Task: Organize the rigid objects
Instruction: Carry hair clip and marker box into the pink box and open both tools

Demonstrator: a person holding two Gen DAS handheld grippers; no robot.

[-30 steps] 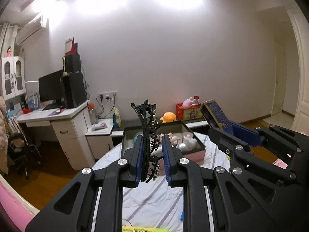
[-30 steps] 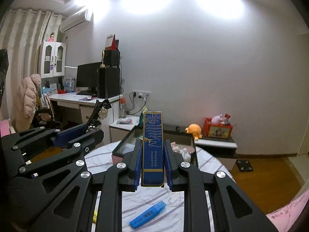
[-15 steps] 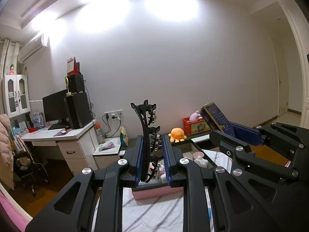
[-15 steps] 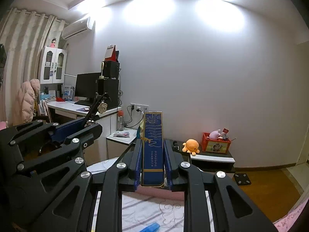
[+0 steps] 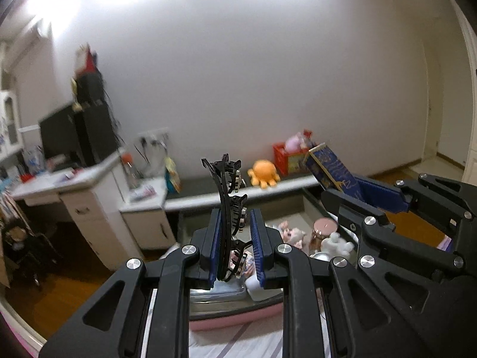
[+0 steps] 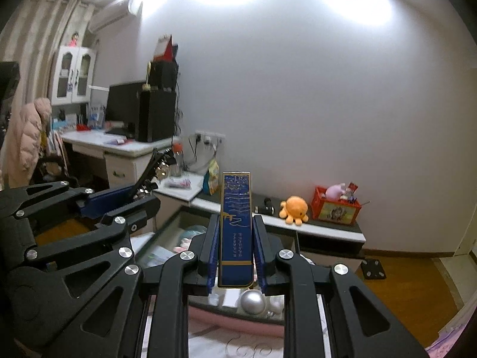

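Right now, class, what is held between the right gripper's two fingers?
In the right wrist view, a tall blue box stands upright, clamped between the right gripper's fingers.

wall (image 6: 298,104): white, lamp-lit | floor (image 6: 402,283): wood | desk (image 6: 119,149): white, left | curtains (image 6: 35,29): striped

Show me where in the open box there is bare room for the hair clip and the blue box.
Crowded on the right: the copper-lidded jar, white figurine and silver ball fill it. The freest patch is the bare floor of the pink-sided box along its far wall, left of the small doll. The near part is hidden behind the left hand-held gripper and the right hand-held gripper.
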